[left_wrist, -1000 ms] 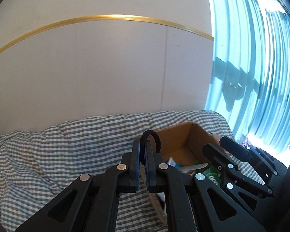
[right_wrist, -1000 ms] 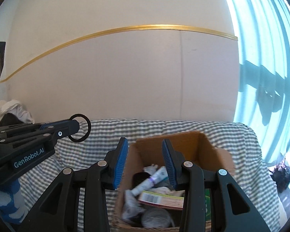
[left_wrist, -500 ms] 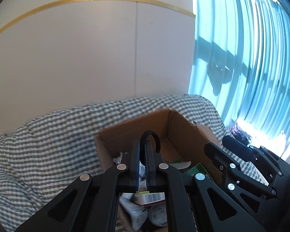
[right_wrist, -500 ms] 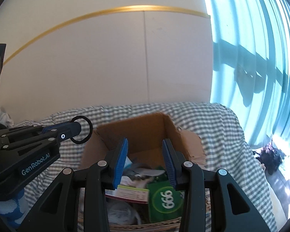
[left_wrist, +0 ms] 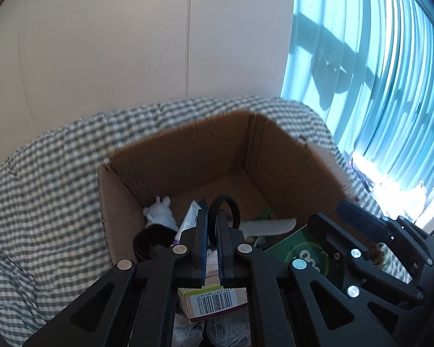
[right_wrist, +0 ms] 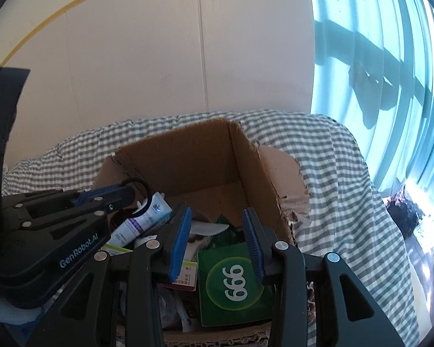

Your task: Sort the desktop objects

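My left gripper is pinched tight on a black hair tie; the loop stands up past the fingertips, over the open cardboard box. From the right wrist view that same gripper comes in from 9 o'clock, the tie hanging above the box's left side.

My right gripper is partly open, nothing between the blue pads; it hangs over the near half of the box.

Box contents, left wrist view: small white toy figure at 10 o'clock of my fingertips, pale comb at 3 o'clock, barcoded carton at 6 o'clock. Right wrist view: white tube at 9 o'clock of the fingertips, green packet marked 999 at 6 o'clock.

Box sits on a grey-checked cloth. Cream wall behind, teal curtain at 2 o'clock
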Tool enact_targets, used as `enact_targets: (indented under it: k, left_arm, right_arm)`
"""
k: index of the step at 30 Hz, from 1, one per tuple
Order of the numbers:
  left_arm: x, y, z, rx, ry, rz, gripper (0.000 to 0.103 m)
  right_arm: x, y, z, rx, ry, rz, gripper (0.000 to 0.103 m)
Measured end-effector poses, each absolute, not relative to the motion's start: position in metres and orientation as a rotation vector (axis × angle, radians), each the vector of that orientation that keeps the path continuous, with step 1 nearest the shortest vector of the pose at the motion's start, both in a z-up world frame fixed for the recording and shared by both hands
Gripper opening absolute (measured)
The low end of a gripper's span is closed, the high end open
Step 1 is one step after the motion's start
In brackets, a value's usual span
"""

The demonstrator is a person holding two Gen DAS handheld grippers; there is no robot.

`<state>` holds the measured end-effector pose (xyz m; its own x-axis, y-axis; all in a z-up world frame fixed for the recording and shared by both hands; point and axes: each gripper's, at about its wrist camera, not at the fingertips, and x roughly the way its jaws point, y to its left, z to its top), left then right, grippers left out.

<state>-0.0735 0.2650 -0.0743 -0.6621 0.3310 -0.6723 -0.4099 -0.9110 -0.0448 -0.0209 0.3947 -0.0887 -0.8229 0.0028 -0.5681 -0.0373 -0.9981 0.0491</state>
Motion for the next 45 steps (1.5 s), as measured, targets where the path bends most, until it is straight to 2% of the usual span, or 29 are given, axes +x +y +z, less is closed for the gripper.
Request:
enact_targets:
  k: [5, 6, 8, 10, 12, 17, 21, 26, 27, 33, 39, 45]
  left_arm:
    - [-0.076, 0.267, -0.082, -1.039, 0.176, 2.531, 0.009]
    - [-0.077, 0.267, -0.082, -1.044, 0.168, 2.528, 0.013]
    - [-0.076, 0.264, -0.079, -1.043, 0.151, 2.53, 0.026]
    - [-0.074, 0.26, -0.073, -1.032, 0.138, 2.55, 0.049]
    - [-0.07, 0.254, -0.063, -1.002, 0.114, 2.571, 0.055]
    - [-0.058, 0.236, -0.036, -0.941, 0.062, 2.618, 0.057]
    - [-0.048, 0.219, -0.014, -0.872, 0.015, 2.664, 0.071]
    - [-0.034, 0.192, 0.011, -0.795, -0.03, 2.718, 0.077]
    - [-0.031, 0.184, 0.016, -0.776, -0.04, 2.737, 0.082]
    - [-0.011, 0.144, 0.039, -0.687, -0.109, 2.833, 0.091]
    - [0.004, 0.106, 0.055, -0.62, -0.086, 2.905, 0.093]
    - [0.016, 0.064, 0.049, -0.598, -0.056, 2.992, 0.098]
  right_arm:
    - [-0.024, 0.395, -0.091, -0.942, 0.078, 2.959, 0.037]
    - [-0.024, 0.394, -0.091, -0.94, 0.075, 2.959, 0.037]
    - [-0.023, 0.393, -0.089, -0.932, 0.073, 2.965, 0.037]
    - [-0.022, 0.393, -0.086, -0.926, 0.068, 2.963, 0.037]
    - [-0.019, 0.392, -0.082, -0.904, 0.052, 2.96, 0.037]
    - [-0.013, 0.387, -0.066, -0.842, 0.039, 2.958, 0.037]
    - [-0.005, 0.378, -0.052, -0.785, 0.009, 2.97, 0.037]
    - [0.011, 0.368, -0.027, -0.698, -0.029, 3.001, 0.037]
    - [0.014, 0.366, -0.023, -0.681, -0.036, 3.005, 0.037]
    - [0.029, 0.351, -0.002, -0.589, -0.016, 3.08, 0.037]
    - [0.038, 0.32, 0.009, -0.563, -0.054, 3.158, 0.037]
    - [0.044, 0.28, 0.011, -0.538, -0.118, 3.224, 0.037]
